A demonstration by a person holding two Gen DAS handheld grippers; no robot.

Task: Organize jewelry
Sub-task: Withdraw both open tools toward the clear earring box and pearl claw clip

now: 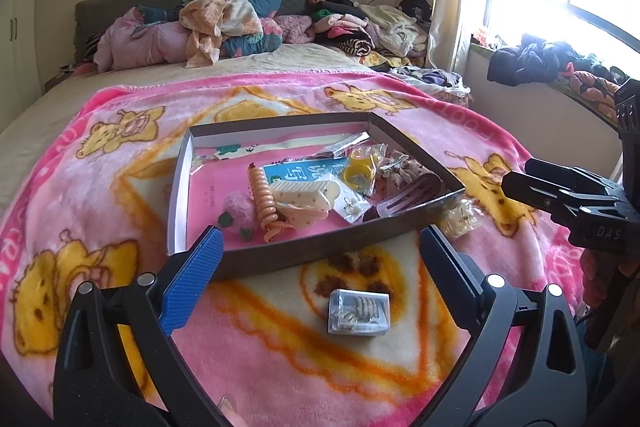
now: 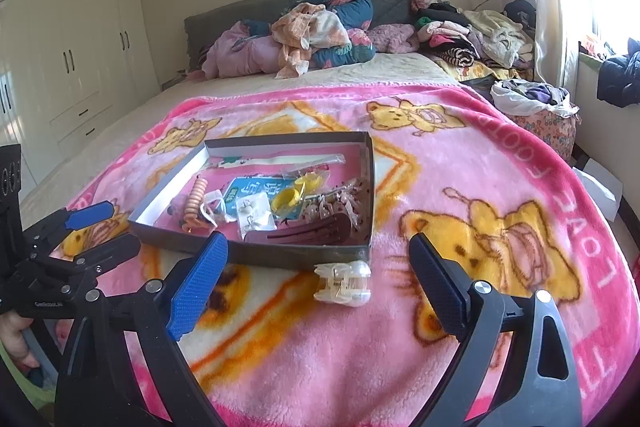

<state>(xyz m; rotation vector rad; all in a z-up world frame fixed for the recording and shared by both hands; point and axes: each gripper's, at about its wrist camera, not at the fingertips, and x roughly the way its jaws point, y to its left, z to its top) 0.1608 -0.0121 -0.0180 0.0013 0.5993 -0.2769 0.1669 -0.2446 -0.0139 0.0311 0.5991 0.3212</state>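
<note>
A shallow dark cardboard tray (image 1: 320, 247) (image 2: 280, 253) lies on the pink blanket and holds hair clips, a coiled orange hair tie (image 1: 264, 201), yellow rings (image 2: 290, 201) and packets. A small clear box of jewelry (image 1: 359, 311) lies on the blanket in front of the tray, between the fingers of my open left gripper (image 1: 320, 243). A clear claw hair clip (image 2: 343, 283) (image 1: 460, 217) lies outside the tray's near right corner, just ahead of my open right gripper (image 2: 318, 251). Both grippers are empty.
The pink bear-print blanket (image 2: 460, 167) covers the bed. Piles of clothes and bedding (image 2: 320, 31) lie at the headboard and on the window sill (image 1: 560, 67). Wardrobes (image 2: 80, 47) stand at the left.
</note>
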